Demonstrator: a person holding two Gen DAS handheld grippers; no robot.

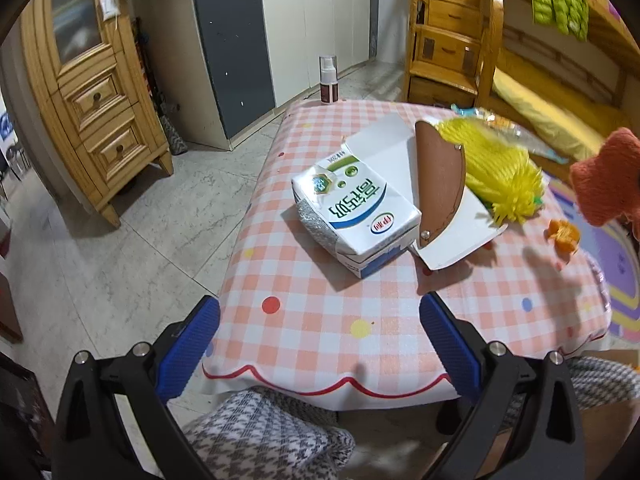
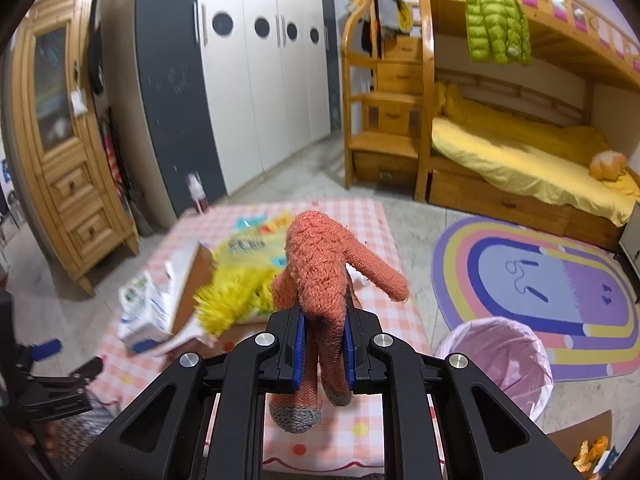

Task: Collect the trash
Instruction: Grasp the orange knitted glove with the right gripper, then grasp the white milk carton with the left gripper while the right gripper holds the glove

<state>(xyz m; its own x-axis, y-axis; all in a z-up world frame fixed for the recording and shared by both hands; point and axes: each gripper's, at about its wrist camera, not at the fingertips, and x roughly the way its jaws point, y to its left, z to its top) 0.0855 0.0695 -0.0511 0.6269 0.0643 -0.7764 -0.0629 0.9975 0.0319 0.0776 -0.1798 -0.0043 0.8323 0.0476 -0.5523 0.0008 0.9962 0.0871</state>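
Observation:
My right gripper [image 2: 322,354] is shut on an orange knitted glove [image 2: 320,276] and holds it above the checked table [image 2: 380,224]; the glove also shows at the right edge of the left wrist view [image 1: 604,176]. My left gripper [image 1: 320,344] is open and empty over the table's near edge [image 1: 320,376]. A crushed white milk carton [image 1: 352,212] lies on the table ahead of it, beside an opened white box with a brown flap [image 1: 440,184], a yellow duster [image 1: 504,176] and orange peel [image 1: 564,234].
A bin with a pink bag [image 2: 500,360] stands on the floor right of the table. A spray bottle [image 1: 328,80] stands at the table's far edge. A snack wrapper [image 2: 256,240] lies behind the duster. A wooden cabinet [image 1: 96,92], wardrobe and bunk bed [image 2: 520,152] surround the table.

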